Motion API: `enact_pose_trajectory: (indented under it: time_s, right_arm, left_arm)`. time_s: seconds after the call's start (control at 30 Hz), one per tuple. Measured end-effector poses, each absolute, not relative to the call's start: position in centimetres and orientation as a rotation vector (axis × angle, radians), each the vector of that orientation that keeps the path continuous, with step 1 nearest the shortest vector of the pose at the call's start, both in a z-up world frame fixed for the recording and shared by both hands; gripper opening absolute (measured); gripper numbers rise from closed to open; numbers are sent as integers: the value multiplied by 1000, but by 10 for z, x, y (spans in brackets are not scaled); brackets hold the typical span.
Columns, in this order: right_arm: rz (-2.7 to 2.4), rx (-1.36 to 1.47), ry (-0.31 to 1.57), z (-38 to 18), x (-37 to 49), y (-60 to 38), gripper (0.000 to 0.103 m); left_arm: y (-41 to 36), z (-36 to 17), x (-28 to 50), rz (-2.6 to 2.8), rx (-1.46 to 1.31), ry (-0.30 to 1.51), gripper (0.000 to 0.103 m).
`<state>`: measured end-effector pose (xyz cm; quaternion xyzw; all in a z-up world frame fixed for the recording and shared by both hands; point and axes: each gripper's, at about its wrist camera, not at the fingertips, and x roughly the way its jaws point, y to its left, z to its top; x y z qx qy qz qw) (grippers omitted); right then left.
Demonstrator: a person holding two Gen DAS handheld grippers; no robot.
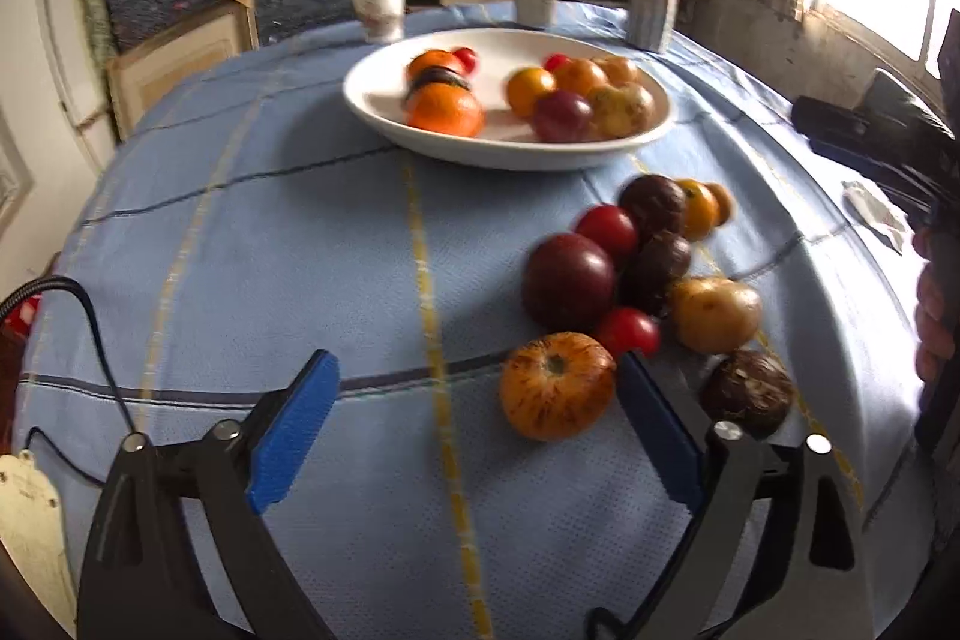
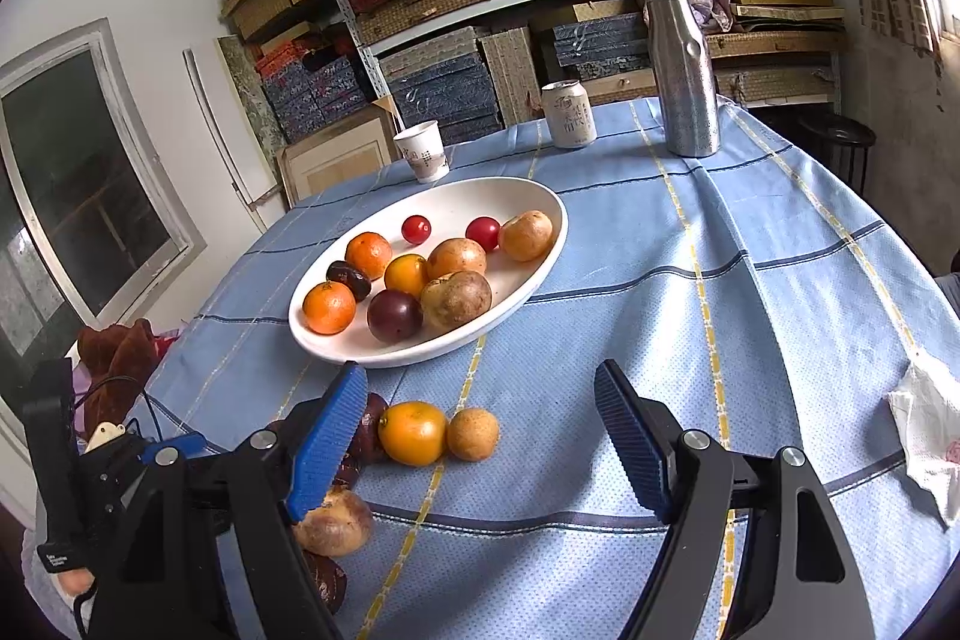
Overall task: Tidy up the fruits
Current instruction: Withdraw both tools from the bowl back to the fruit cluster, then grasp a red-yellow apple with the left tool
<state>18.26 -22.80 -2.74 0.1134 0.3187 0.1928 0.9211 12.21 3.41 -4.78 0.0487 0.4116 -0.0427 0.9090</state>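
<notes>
A white oval bowl [image 1: 420,142] [image 2: 540,196] holds several fruits: oranges, dark plums, red cherry tomatoes and brown-yellow fruits. A loose pile of fruit lies on the blue cloth in front of it. In the left wrist view a striped orange tomato [image 1: 557,385] lies nearest, between the fingers and against the right one, of my open, empty left gripper [image 1: 474,424]; behind it lie a dark red plum [image 1: 568,281] and cherry tomatoes [image 1: 627,331]. My right gripper [image 2: 480,436] is open and empty above the cloth, with a yellow-orange fruit [image 2: 414,432] and a small brown fruit [image 2: 473,433] just ahead.
At the table's back stand a paper cup [image 2: 423,150], a drink can [image 2: 569,112] and a tall metal bottle [image 2: 684,70]. A crumpled white wrapper [image 2: 927,436] lies at the right. Shelves of boxes stand behind. The left gripper's body shows at the right wrist view's left edge [image 2: 90,460].
</notes>
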Motion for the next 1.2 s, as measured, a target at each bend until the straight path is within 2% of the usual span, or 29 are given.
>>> enact_pose_trajectory:
  time_s: [0.17,0.77,0.9,1.1,1.17,1.2]
  right_arm:
    - [393,243,651,-29,184,-231,79]
    - [396,247,658,-29,183,-232,79]
    - [398,254,658,-29,183,-232,79]
    - [402,249,660,-29,183,-231,79]
    - [404,242,662,-29,183,-230,79]
    - [405,239,663,-30,182,-229,79]
  left_arm:
    - [57,-37,120,97,93,755,99]
    - [82,-36,123,150,0,773,98]
    - [62,-25,108,3,31,705,98]
    - [23,-31,95,-193,149,722,98]
    - [15,-35,97,-229,167,746,95]
    - [13,-37,98,-240,169,758,81]
